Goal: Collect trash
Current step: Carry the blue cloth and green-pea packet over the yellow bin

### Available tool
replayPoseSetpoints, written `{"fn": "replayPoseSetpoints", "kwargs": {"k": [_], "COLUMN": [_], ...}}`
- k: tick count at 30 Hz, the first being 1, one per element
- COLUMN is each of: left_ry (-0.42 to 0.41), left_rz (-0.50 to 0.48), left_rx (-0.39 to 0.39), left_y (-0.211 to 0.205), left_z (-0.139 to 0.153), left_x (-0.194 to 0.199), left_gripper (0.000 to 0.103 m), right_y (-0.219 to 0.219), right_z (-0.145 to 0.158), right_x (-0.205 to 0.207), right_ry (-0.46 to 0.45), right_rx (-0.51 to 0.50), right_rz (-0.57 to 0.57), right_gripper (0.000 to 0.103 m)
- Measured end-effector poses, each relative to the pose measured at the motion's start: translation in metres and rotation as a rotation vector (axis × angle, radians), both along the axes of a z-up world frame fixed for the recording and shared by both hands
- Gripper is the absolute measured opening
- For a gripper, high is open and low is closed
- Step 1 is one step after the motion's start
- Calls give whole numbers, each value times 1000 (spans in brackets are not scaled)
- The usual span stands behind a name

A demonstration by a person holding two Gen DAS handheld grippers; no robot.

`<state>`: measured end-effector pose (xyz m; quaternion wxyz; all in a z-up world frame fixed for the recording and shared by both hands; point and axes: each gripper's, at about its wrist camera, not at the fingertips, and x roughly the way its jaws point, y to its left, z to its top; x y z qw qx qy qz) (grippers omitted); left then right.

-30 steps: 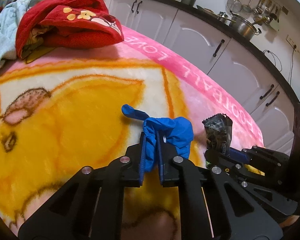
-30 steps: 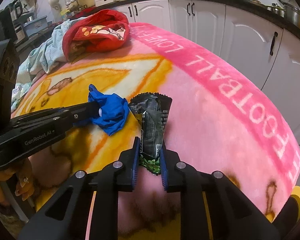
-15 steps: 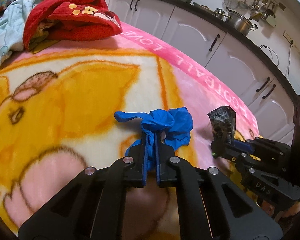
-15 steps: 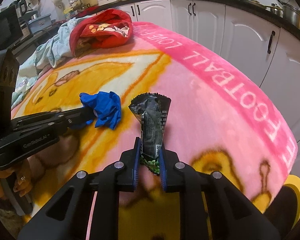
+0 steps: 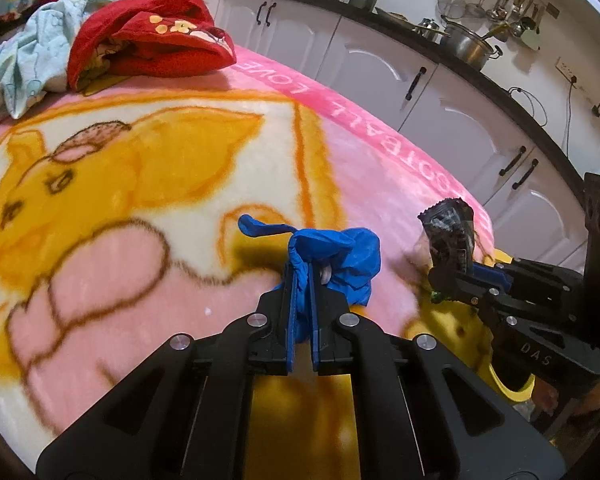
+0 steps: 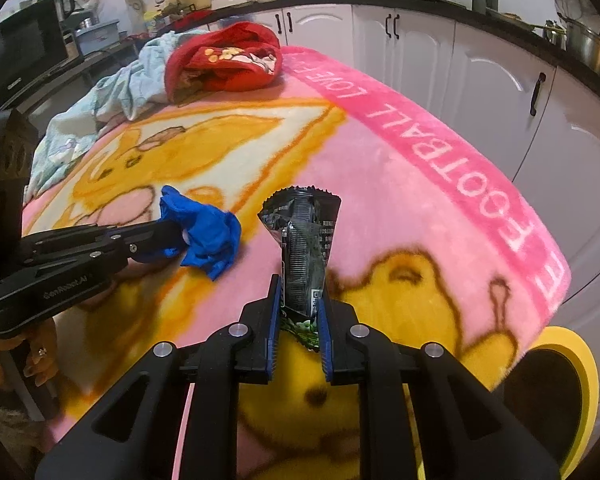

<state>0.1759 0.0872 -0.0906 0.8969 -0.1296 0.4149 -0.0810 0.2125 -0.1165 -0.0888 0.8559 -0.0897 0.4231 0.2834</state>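
Observation:
My left gripper (image 5: 301, 280) is shut on a crumpled blue glove (image 5: 340, 252), which hangs above the pink and yellow blanket (image 5: 140, 184). In the right wrist view the same glove (image 6: 208, 232) sticks out of the left gripper (image 6: 176, 236) at the left. My right gripper (image 6: 298, 296) is shut on a black snack wrapper (image 6: 304, 240) that stands upright between its blue pads. From the left wrist view that wrapper (image 5: 450, 236) and the right gripper (image 5: 456, 276) appear at the right. Both pieces of trash are lifted off the blanket.
A red garment (image 5: 152, 44) and a pale blue cloth (image 5: 24, 60) lie bunched at the blanket's far end. White cabinets (image 6: 480, 72) with a dark counter run along the right. A yellow-rimmed bin (image 6: 564, 400) stands below the blanket's near right corner. A hand (image 6: 16, 356) holds the left gripper's handle.
Both grippers have drawn back toward the near end of the blanket, each keeping its piece of trash. The yellow bin has come further into the right wrist view.

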Motion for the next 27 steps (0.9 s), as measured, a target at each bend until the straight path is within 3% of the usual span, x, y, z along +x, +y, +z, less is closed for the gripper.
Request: {"fn": "replayPoseSetpoints", "kwargs": {"k": [14,27], "left_ry": [-81,-144], "left_rz": [-43,-114], "left_rx": [16,28], "left_y": [-32,-74], "left_z": [31,53], "left_x": [-29,-37], "left_gripper": [2,2], "right_y": [-33,-86], "right_z": [30,51], "right_x": [-33,-50], "right_ry": [-45,-88], "right_rx": [29,58], "right_rz": [-5,-79], "right_gripper": [16,16]}}
